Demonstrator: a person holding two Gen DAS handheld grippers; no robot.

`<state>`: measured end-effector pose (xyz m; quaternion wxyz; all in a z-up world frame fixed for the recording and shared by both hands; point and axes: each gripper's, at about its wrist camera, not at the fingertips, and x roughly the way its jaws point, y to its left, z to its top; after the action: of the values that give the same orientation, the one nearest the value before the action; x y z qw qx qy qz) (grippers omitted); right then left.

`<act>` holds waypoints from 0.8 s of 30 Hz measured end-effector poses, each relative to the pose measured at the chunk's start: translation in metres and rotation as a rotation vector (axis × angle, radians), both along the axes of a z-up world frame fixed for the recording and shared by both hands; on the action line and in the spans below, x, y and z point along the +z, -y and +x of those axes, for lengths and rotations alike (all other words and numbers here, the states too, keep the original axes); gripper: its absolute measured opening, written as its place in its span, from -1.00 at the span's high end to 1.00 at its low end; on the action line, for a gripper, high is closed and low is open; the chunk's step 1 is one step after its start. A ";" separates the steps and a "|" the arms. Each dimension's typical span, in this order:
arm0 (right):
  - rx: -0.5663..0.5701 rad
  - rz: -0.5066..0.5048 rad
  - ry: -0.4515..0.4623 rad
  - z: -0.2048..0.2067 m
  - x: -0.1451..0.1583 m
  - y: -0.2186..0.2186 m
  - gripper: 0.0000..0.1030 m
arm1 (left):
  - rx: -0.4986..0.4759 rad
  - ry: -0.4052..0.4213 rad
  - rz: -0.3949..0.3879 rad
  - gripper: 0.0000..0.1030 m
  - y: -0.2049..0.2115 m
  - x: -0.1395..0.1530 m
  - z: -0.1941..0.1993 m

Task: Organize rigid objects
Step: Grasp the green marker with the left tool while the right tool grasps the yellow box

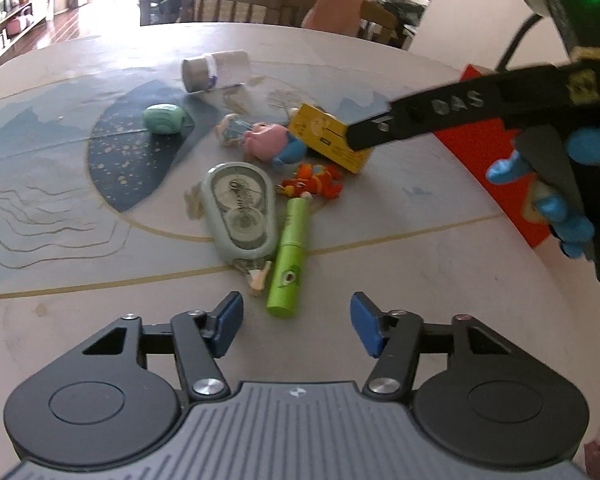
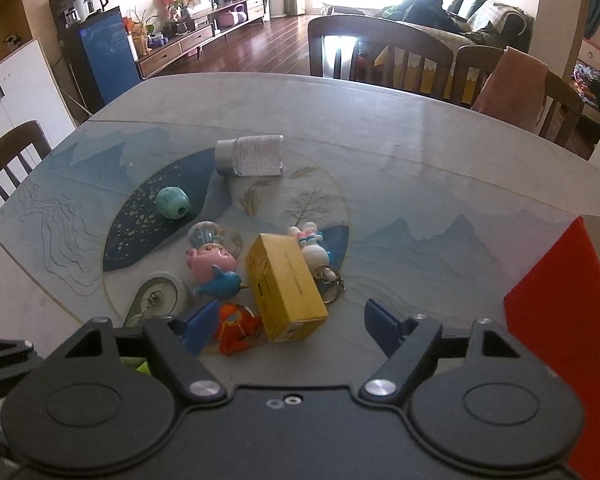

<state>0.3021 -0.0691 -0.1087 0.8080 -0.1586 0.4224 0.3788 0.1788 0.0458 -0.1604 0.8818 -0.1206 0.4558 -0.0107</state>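
Hovering left gripper [image 1: 296, 322] above green tube [image 1: 290, 256].

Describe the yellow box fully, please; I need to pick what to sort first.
The yellow box is a small oblong carton, cardboard by its look, with dark print on its faces and closed ends. It lies flat on the table in the middle of the pile, an orange toy at its near corner, a white keychain figure against its far side. Nothing grips it.

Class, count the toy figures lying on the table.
4: pink pig figure, blue bird, orange figure near the yellow box, white keychain figure behind it. Others may be hidden.
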 end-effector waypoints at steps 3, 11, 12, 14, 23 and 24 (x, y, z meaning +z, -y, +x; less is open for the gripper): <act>0.008 -0.004 0.003 0.003 -0.002 -0.005 -0.47 | -0.034 0.001 0.002 0.04 0.006 0.000 0.002; 0.025 -0.025 0.007 0.015 -0.013 -0.022 -0.15 | -0.047 0.018 0.027 0.10 0.010 -0.002 0.014; 0.024 -0.026 0.003 0.016 -0.015 -0.023 -0.09 | -0.045 0.020 0.029 0.11 0.010 -0.002 0.016; 0.024 -0.028 -0.003 0.017 -0.017 -0.026 -0.04 | -0.039 0.024 0.033 0.15 0.011 -0.002 0.021; 0.008 -0.038 -0.009 0.016 -0.026 -0.031 0.22 | -0.006 0.039 0.058 0.53 0.011 -0.004 0.037; 0.005 -0.037 -0.006 0.015 -0.025 -0.031 0.28 | 0.000 0.038 0.062 0.59 0.011 -0.004 0.038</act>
<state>0.3173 -0.0382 -0.1341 0.8027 -0.1735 0.4316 0.3732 0.2165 0.0348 -0.1646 0.8937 -0.0928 0.4390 0.0010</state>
